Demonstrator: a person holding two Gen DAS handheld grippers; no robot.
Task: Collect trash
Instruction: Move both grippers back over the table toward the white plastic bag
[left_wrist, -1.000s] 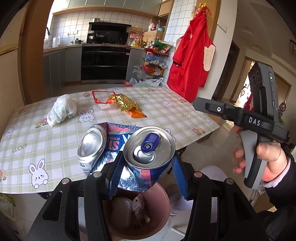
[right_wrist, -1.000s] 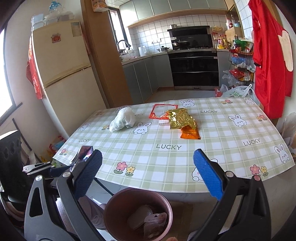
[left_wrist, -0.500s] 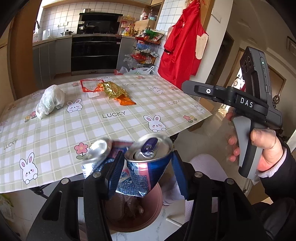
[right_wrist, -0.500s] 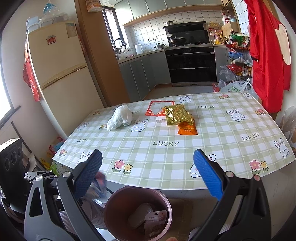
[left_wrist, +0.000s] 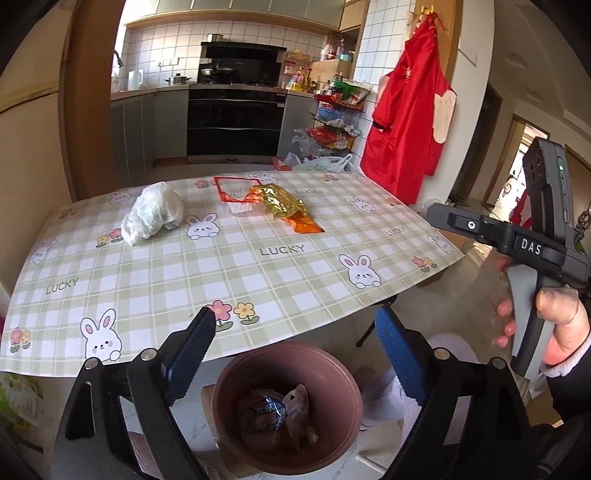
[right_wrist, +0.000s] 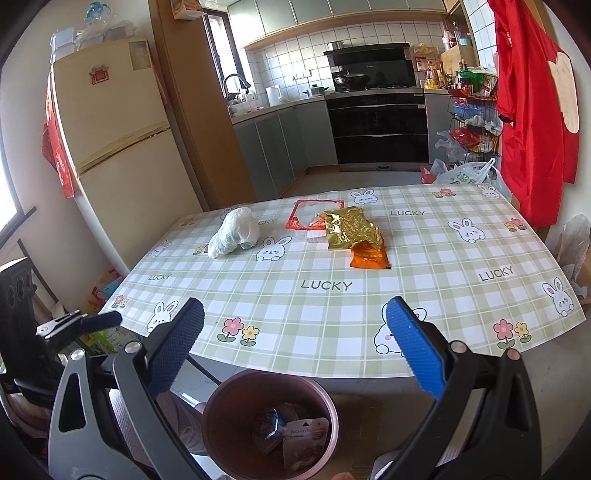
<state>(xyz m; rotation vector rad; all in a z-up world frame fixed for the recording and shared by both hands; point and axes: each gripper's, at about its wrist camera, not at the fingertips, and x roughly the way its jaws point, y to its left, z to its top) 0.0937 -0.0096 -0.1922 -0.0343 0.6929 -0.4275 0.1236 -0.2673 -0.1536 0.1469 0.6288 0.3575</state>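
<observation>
Left claw gapes above crumpled can.

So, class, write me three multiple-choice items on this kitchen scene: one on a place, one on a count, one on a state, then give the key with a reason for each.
1. Where is the brown bin?
A. On the table
B. On the floor below the table's near edge
C. Beside the fridge

2. How many pieces of trash lie on the table?
A. One
B. Five
C. Three

3. How are the left tongs?
A. Open and empty
B. Shut on a can
C. Shut on a bag

Key: B, the bin sits below the tablecloth's edge, between both tongs. C, a white plastic bag, a red-rimmed tray and a gold and orange wrapper. A, the blue pads stand wide apart with nothing between; the right tongs look the same.
</observation>
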